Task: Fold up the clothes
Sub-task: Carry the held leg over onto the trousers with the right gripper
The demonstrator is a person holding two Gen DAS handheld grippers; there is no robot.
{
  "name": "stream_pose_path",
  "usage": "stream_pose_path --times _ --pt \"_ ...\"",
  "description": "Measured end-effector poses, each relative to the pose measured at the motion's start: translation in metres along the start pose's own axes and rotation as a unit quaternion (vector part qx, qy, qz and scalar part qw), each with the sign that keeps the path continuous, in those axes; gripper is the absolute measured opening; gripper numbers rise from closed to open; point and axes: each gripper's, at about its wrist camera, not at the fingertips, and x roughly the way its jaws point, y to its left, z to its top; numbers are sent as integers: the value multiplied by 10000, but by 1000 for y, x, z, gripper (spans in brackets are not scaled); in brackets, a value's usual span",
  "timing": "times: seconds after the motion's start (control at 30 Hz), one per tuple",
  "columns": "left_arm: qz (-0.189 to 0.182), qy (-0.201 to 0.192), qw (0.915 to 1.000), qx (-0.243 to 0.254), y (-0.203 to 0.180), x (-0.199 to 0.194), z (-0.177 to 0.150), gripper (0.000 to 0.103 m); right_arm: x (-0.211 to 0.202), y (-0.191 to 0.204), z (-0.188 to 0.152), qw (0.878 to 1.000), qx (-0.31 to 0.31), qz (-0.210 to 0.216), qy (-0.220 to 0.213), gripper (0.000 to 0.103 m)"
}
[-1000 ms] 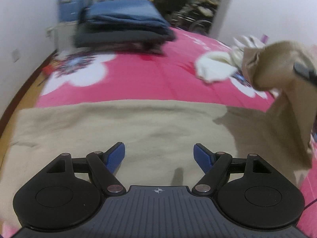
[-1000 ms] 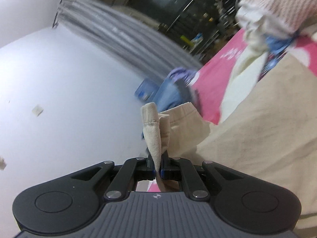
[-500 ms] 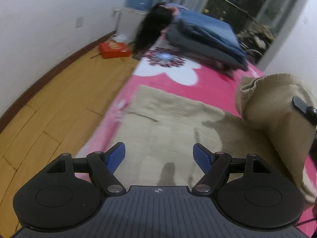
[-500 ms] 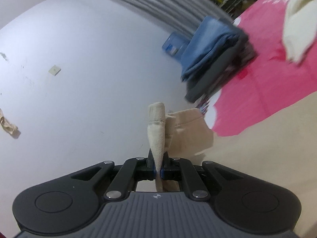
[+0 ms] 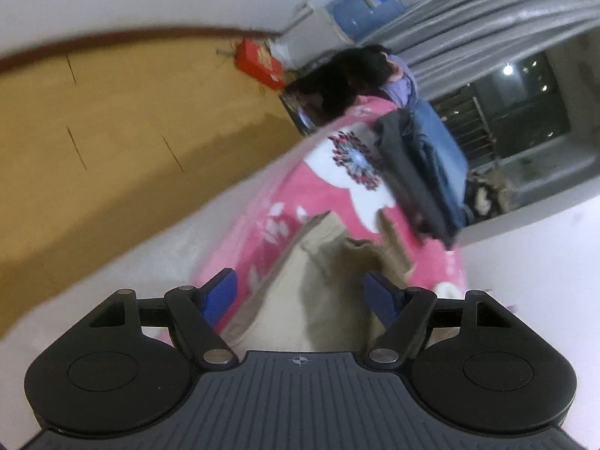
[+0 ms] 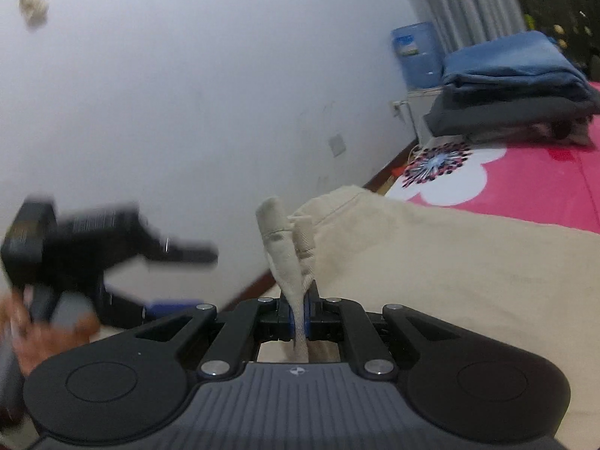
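A beige garment [image 6: 468, 247] lies spread over the pink flowered bedspread [image 6: 532, 183]. My right gripper [image 6: 299, 322] is shut on a bunched edge of this garment, and the pinched cloth stands up between the fingers. In the left wrist view, rolled to a slant, the beige garment [image 5: 318, 300] shows its end lying at the bed's edge. My left gripper [image 5: 302, 292] hovers open above that end, with its blue pads [image 5: 221, 292] apart and clear of the cloth. The left gripper [image 6: 112, 251] also shows as a dark blur at the left of the right wrist view, held by a hand [image 6: 22, 333].
A stack of folded blue and dark grey clothes [image 6: 513, 86] sits at the bed's far end. Beyond it stand a water jug [image 6: 416, 52] and grey curtains. A wooden floor [image 5: 112, 131] with a red box [image 5: 258, 62] runs beside the bed, along a white wall.
Both views have rolled and swung sideways. The left gripper has slid from above the garment's middle to its end at the bed's edge. The right gripper has carried the pinched cloth along, still shut.
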Motion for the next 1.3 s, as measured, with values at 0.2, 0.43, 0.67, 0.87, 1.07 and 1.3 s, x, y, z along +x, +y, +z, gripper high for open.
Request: stream_pose_path --times 0.2,0.43,0.67,0.87,1.07,1.3 --pt "-216 560 9981 -115 -8 31 12 79 4 20 -2 9939 -863 55 684 9" --pt "-573 966 9931 -344 -4 62 20 80 13 35 -11 9853 -1293 71 1111 14" --pt "-313 1215 9921 83 -17 88 29 80 8 45 -13 9799 -1596 -100 1193 19" --pt "-21 1104 9922 580 -36 90 24 63 14 54 -18 9733 -1967 -254 1160 7" --pt "177 882 9874 1301 -63 78 14 16 1 64 -16 9706 -2230 -377 820 4" --pt "358 519 9844 1641 -60 66 15 11 8 74 -16 9678 -2378 -401 724 4"
